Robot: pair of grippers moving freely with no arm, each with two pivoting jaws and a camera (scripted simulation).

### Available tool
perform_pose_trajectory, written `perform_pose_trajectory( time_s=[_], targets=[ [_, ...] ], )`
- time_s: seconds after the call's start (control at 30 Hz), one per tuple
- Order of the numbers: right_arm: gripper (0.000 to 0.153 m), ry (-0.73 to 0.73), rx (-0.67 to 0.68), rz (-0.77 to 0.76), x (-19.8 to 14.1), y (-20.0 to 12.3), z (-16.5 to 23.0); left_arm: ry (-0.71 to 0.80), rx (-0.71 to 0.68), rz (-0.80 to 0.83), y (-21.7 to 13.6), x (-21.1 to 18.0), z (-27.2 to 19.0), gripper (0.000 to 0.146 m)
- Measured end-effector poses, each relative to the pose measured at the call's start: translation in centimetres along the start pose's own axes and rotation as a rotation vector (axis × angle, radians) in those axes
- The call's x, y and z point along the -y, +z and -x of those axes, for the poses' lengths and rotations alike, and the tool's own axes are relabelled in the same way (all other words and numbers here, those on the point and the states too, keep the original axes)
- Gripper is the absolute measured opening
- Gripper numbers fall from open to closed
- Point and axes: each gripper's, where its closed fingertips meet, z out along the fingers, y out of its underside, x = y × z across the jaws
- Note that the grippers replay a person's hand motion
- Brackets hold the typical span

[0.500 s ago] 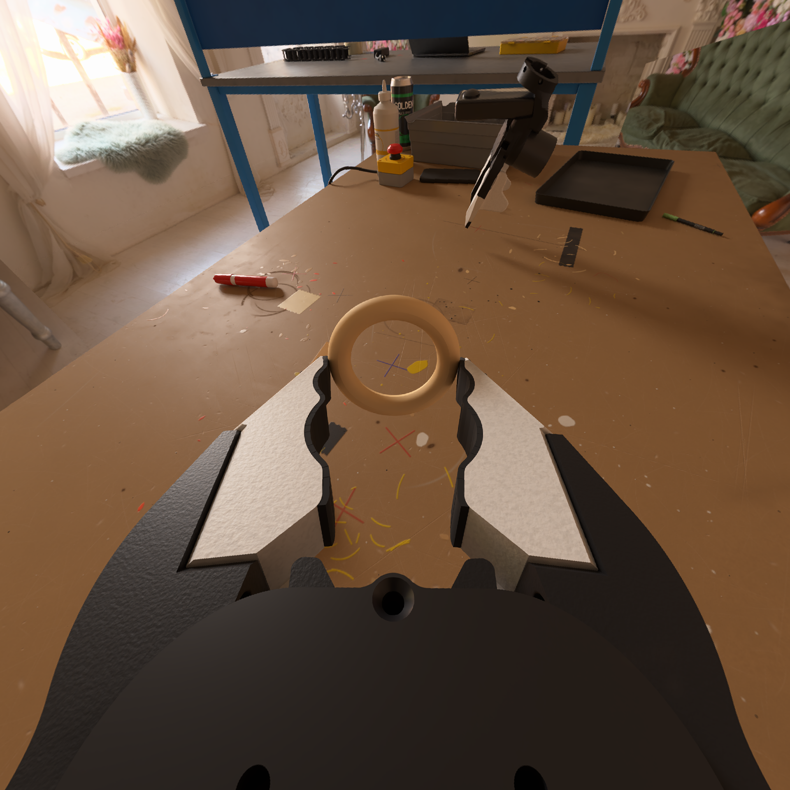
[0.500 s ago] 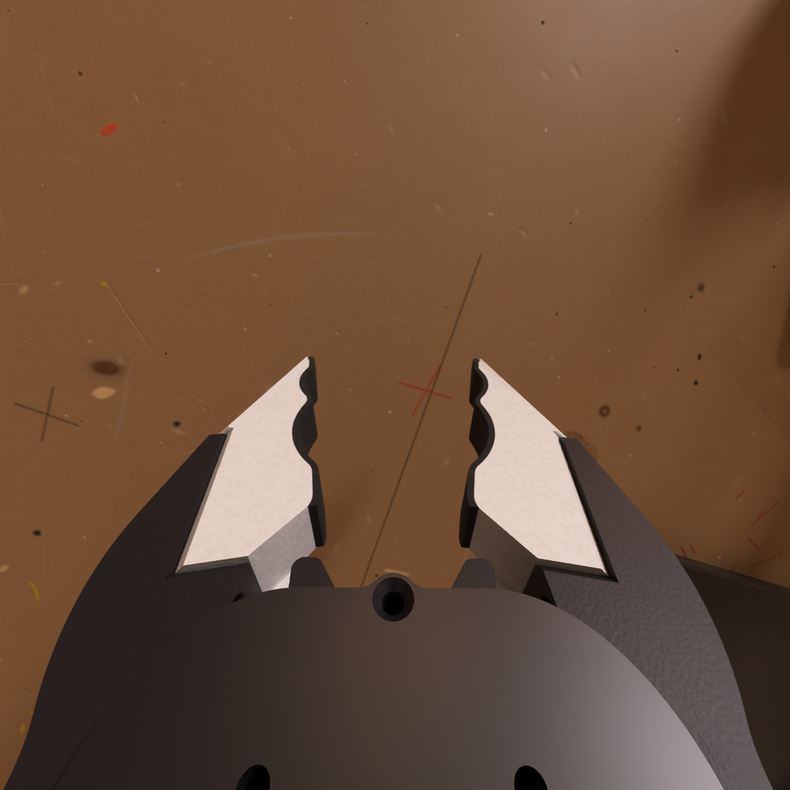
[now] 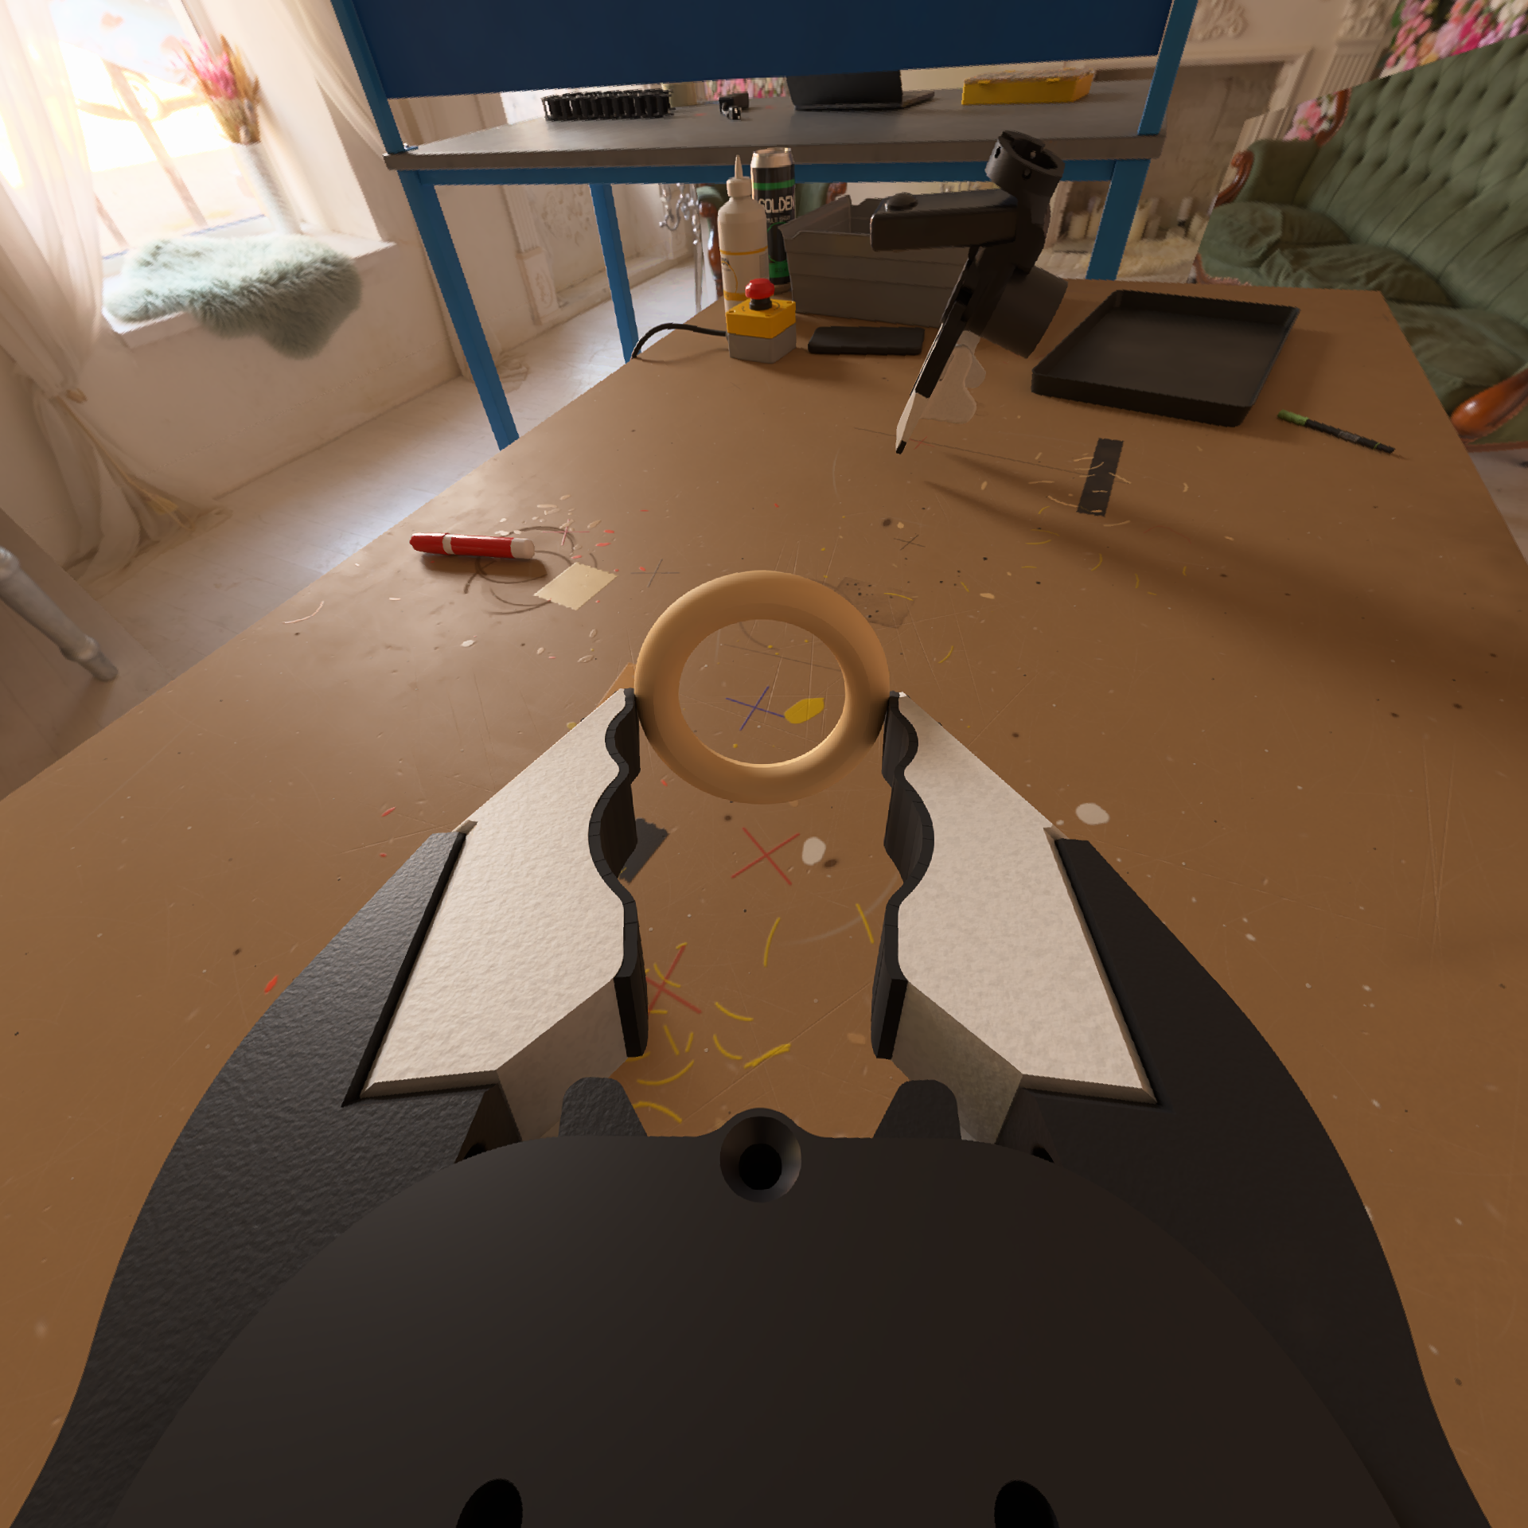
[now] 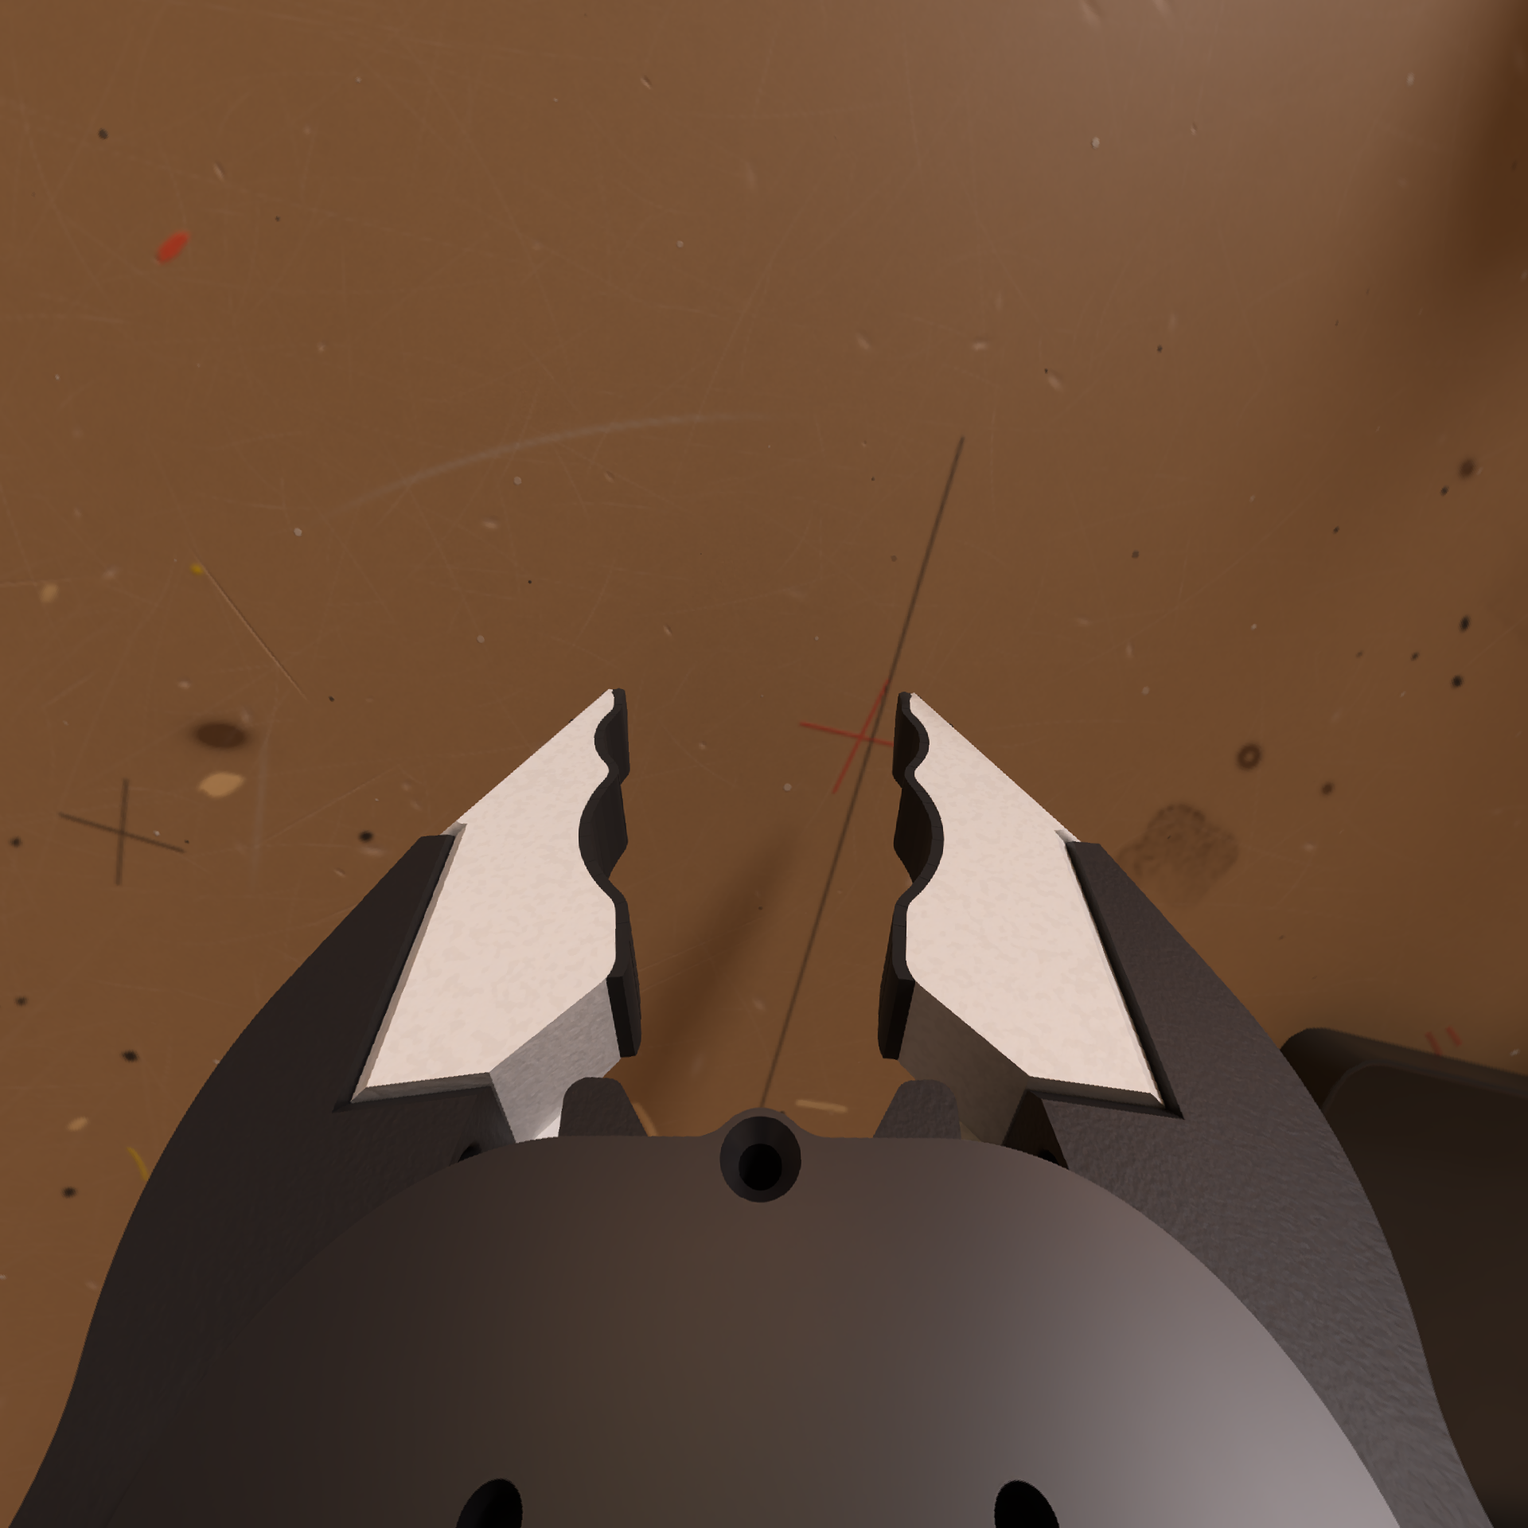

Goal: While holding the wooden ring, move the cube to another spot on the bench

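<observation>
My left gripper (image 3: 761, 699) is shut on the wooden ring (image 3: 761, 595), a pale tan ring pinched upright between the fingertips above the brown bench (image 3: 1240, 744). A small tan corner shows behind the left fingertip; I cannot tell what it is. No cube is clearly in view. My right gripper (image 4: 761, 696) is open and empty, pointing down at bare bench (image 4: 744, 331) near a red cross mark. It also shows in the left wrist view (image 3: 926, 413), far across the bench, tilted down with its tips close to the surface.
A red marker (image 3: 471, 544) lies at the left. A black tray (image 3: 1157, 355), a green pen (image 3: 1335, 432) and a black tape strip (image 3: 1100, 475) are at the far right. A yellow button box (image 3: 761, 318), glue bottle (image 3: 740, 231) and grey bin (image 3: 860, 265) stand at the back.
The right gripper has sunk slightly toward the bench and its jaws have narrowed a little. The left gripper and the ring have not moved.
</observation>
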Motion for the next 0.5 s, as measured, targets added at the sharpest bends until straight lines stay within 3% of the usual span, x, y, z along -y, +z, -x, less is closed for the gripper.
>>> perform_pose_trajectory(
  time_s=[0.23,0.37,0.5],
  targets=[
    [0.068,0.087,0.0,-0.009,0.1,-0.1,0.3,0.003,0.0,0.001,-0.2,0.0,-0.1,0.059],
    [0.105,0.09,0.026,-0.026,0.3,-1.7,0.4,0.002,0.005,-0.009,-0.5,0.2,0.0,0.059],
    [0.118,0.075,0.036,-0.009,0.2,-5.6,0.1,0.001,0.007,-0.012,-0.6,0.3,0.1,0.059]
  ],
)
